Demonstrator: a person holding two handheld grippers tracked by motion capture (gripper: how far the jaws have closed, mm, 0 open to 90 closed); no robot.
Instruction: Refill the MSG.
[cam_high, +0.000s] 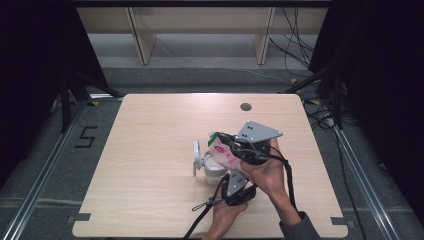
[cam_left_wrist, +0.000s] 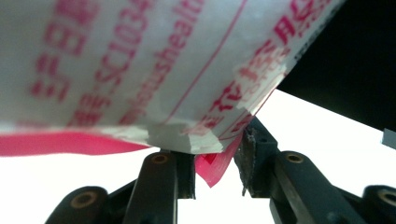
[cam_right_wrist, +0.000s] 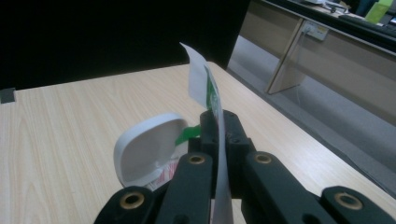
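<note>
The right gripper (cam_right_wrist: 219, 123) was clamped flat on the thin top edge of a crinkly plastic pouch (cam_high: 223, 151), white with pink print. The left gripper (cam_left_wrist: 215, 158) had its black jaws parted, a pink corner hanging loose between them. The pouch sat above a smooth white flip-lid container (cam_high: 207, 164) on the pale woodgrain table (cam_high: 150, 150).

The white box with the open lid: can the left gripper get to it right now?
Probably not straight away: the red-printed packet hangs between the left gripper and the white box.
</note>
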